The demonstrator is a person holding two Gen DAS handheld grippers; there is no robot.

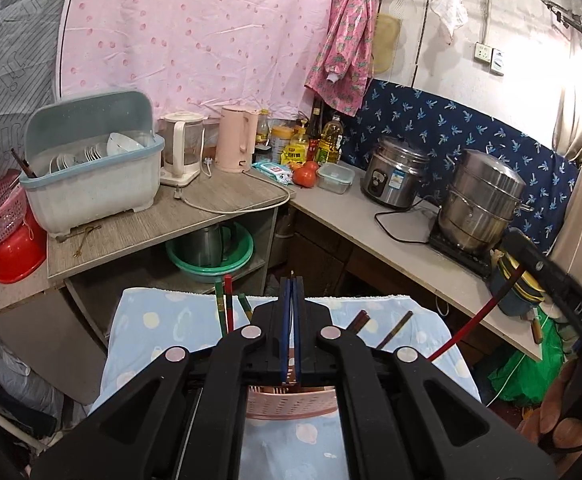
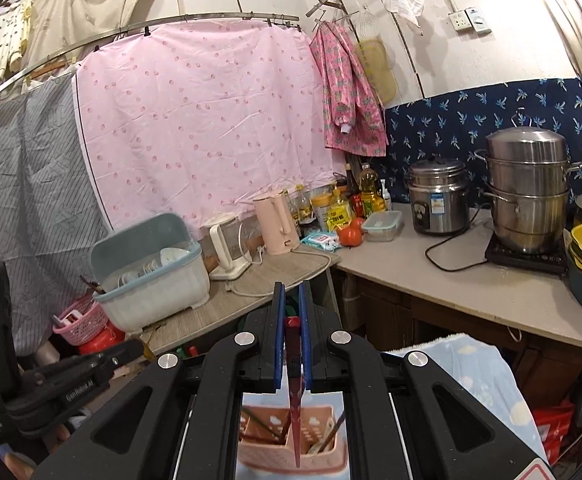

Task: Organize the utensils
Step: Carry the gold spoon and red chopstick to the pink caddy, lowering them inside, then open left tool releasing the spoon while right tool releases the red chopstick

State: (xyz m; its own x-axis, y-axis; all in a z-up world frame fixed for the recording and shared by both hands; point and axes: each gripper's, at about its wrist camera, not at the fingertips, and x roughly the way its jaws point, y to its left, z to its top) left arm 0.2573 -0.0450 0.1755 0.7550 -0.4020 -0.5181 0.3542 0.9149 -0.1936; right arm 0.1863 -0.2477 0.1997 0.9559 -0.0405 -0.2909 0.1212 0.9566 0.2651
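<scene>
Right gripper (image 2: 290, 312) pinches a red plastic chopstick (image 2: 295, 400) near its blunt end; long axis runs close to vertical, tapered tip down over the pink slotted plastic utensil holder (image 2: 291, 436) on the blue dotted cloth (image 2: 479, 376).

Left gripper (image 1: 291, 300) is pressed together on a thin dark stick; which one, cannot tell.

Risks: the red tip catching the holder's divider or the chopsticks already inside, or pivoting in the narrow pinch. More chopsticks (image 1: 227, 304) lie loose on the cloth.

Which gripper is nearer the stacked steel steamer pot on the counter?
Right. The right gripper, holding a red chopstick, is over toward the steamer pot; the left gripper is farther off, toward the dish rack.
</scene>
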